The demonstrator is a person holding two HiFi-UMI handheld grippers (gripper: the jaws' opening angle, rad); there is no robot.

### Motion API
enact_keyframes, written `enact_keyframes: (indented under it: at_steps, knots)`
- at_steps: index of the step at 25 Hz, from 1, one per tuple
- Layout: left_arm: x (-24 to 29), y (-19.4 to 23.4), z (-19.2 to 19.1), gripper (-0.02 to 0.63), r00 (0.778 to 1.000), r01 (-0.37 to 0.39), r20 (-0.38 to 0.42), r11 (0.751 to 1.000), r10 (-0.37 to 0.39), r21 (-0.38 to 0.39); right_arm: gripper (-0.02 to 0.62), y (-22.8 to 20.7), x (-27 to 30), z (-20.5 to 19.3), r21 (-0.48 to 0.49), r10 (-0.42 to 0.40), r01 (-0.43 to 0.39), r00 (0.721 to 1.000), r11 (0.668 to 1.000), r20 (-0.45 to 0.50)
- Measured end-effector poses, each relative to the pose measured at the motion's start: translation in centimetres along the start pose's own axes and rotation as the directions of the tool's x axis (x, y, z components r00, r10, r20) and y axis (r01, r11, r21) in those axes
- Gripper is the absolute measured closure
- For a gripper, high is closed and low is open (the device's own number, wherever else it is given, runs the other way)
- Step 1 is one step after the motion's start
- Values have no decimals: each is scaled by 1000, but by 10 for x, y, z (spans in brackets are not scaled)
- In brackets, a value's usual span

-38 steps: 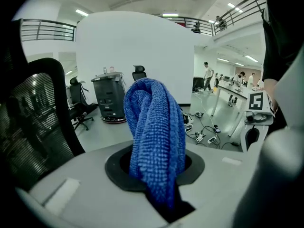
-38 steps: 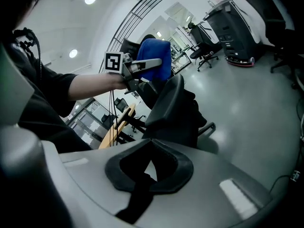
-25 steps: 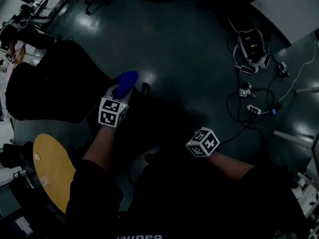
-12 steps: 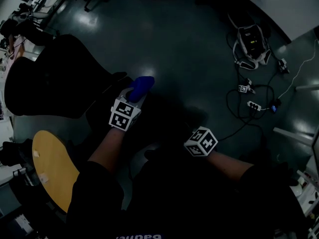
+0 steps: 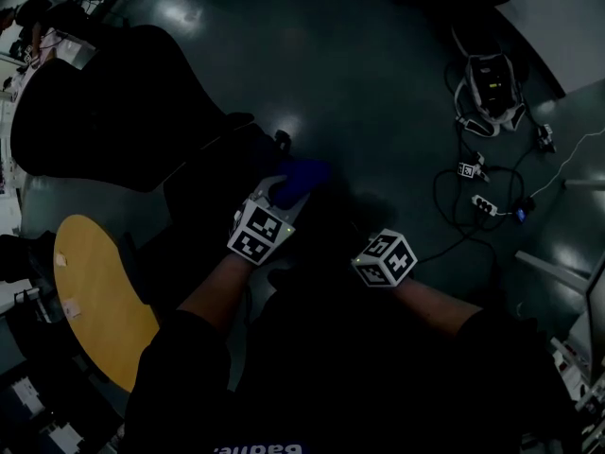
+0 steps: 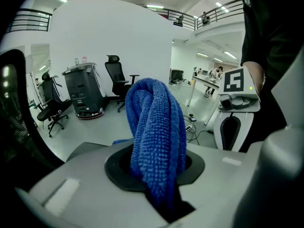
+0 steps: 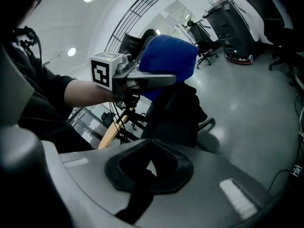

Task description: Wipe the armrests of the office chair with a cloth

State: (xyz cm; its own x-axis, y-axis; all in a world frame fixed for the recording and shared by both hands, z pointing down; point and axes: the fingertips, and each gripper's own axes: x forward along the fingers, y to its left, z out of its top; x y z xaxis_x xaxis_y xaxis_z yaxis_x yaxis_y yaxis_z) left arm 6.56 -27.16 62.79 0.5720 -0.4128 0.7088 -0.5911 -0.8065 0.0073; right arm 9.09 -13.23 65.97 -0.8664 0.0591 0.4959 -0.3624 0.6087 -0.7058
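Left gripper view: I am clamping a bunched blue terry cloth (image 6: 156, 122) in the left gripper (image 6: 159, 172) by the black office chair (image 5: 113, 102), right gripper (image 7: 152, 167) idling closed and empty; dragging risks tugging it free.

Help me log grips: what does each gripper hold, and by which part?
Left gripper clamps the blue cloth at a bunched fold. Right gripper is shut, empty.

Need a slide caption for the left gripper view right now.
Left gripper with its jaws shut on a bunched blue cloth, a bright open office floor and a black office chair beyond.
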Motion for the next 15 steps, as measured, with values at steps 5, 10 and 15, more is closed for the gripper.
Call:
enact_keyframes:
  at_steps: [5, 10, 15]
  knots:
    - [-3, -38, -6, 495, 999, 46, -17, 999, -46, 3, 591, 3, 0, 0, -13, 19, -19, 1000, 1000, -10]
    - [-16, -69, -17, 495, 997, 72, -36, 997, -72, -14, 591, 6, -2, 3, -30, 28, -28, 999, 999, -25]
    - [-29, -81, -22, 496, 998, 62, 13, 996, -62, -69, 591, 8, 3, 3, -59, 48, -51, 997, 997, -52]
